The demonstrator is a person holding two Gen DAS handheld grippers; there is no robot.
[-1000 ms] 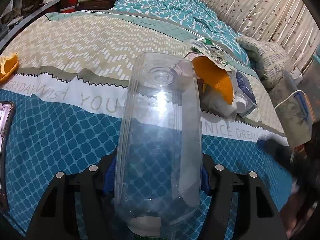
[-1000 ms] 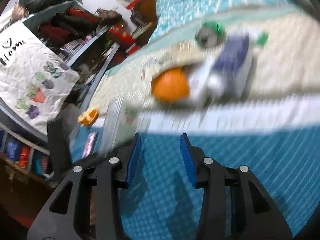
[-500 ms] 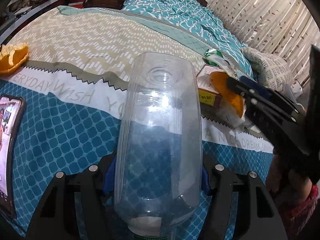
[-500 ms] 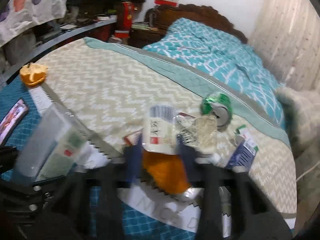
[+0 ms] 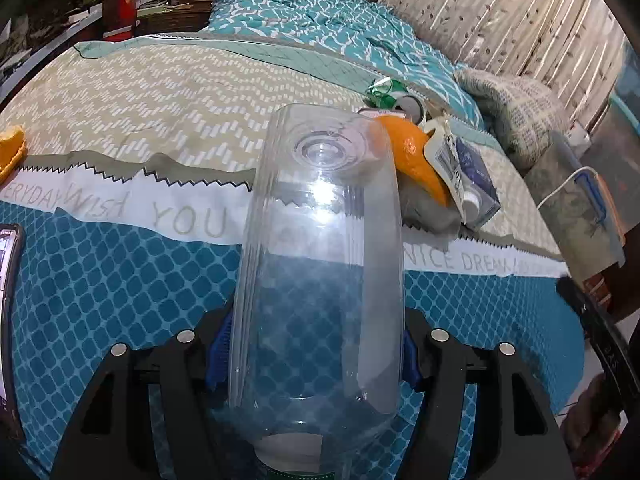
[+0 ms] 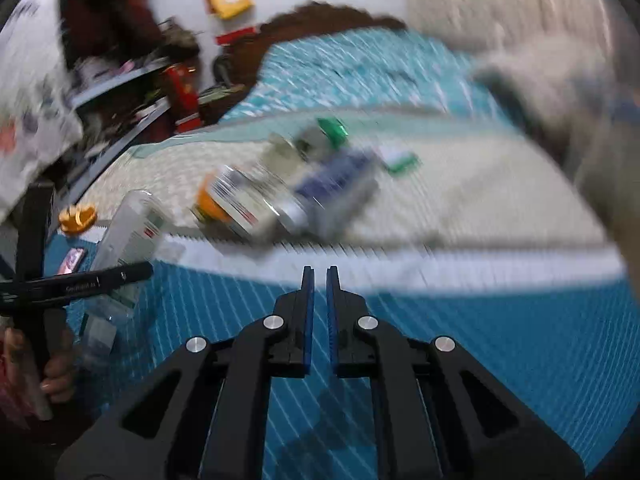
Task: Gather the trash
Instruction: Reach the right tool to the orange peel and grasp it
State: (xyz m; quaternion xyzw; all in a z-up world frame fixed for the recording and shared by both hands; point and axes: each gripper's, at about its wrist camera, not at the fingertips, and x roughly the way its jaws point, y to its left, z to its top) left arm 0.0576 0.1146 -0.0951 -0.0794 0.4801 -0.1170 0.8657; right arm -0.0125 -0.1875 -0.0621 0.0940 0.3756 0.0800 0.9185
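Observation:
My left gripper is shut on a clear plastic bottle, held base-forward above the bed. Beyond it lies a trash pile: an orange peel, a blue carton and a green can. Another orange peel lies at the far left. My right gripper is shut and empty, low over the blue bedspread. Its view is blurred; the pile lies ahead, and the bottle shows at the left.
A phone lies at the bed's left edge. A grey pillow and a bag with a white cable sit at the right. Shelves with clutter stand beyond the bed.
My right gripper has pulled back from the trash pile toward the bed's near edge, and its jaws have closed. My left gripper still holds the bottle, almost unmoved.

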